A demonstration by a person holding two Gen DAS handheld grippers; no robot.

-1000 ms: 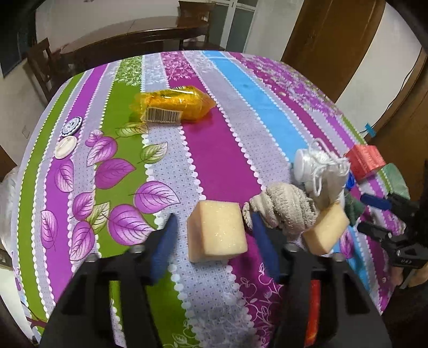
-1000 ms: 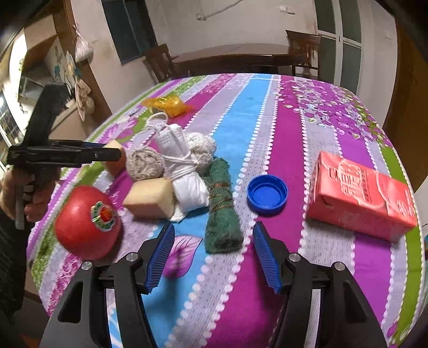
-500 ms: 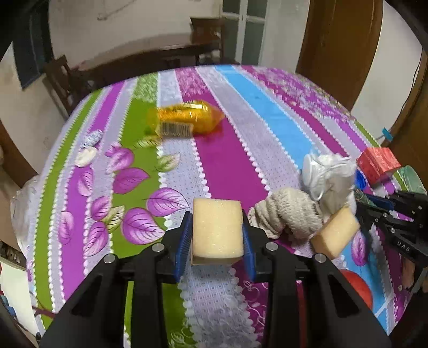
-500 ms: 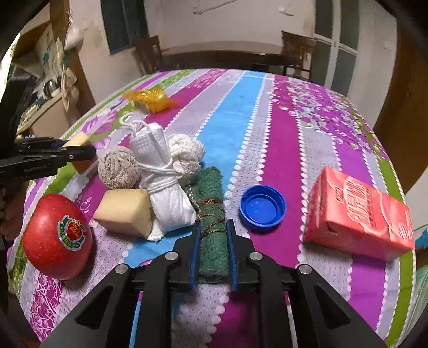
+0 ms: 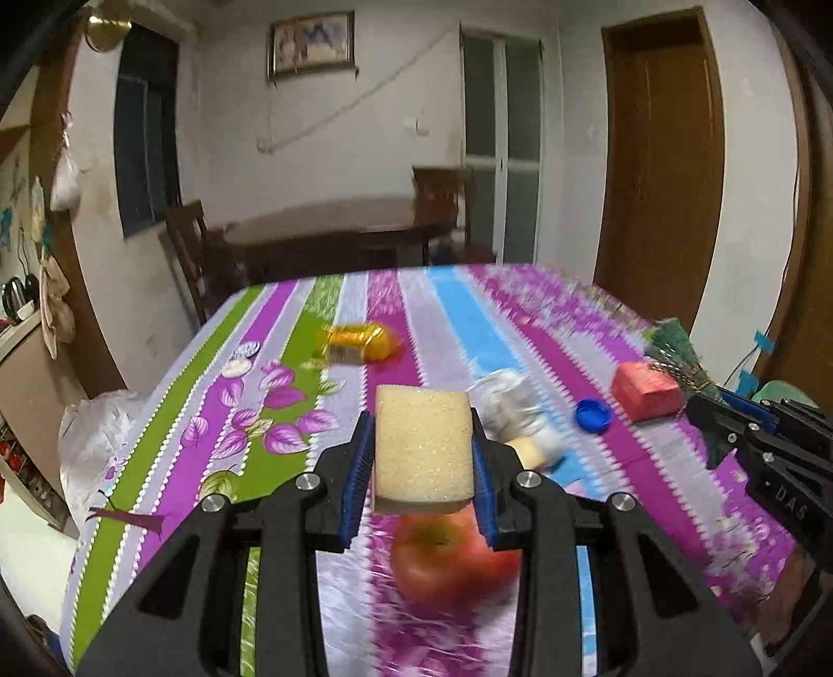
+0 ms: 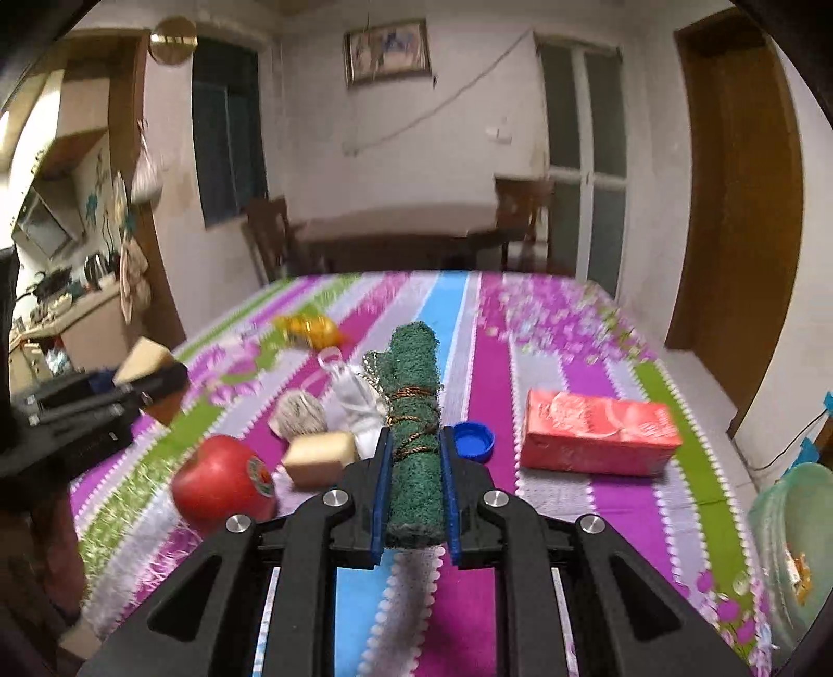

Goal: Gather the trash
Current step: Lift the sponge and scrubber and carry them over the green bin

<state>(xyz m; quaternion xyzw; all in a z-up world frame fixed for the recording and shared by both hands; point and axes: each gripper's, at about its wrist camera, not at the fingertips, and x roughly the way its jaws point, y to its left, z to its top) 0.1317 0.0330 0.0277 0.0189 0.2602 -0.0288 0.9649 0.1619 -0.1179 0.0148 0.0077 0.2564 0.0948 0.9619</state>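
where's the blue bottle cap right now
The blue bottle cap lies on the striped tablecloth, just right of the right gripper in its own view, between the green scouring pad and the red carton.

A home dining room: beyond the jaws stand a dark wooden dining table point(image 5: 333, 224) with chairs point(image 6: 270, 234), a framed picture point(image 6: 388, 49), wooden doors point(image 5: 661, 156) and a kettle point(image 6: 93, 263) far left.
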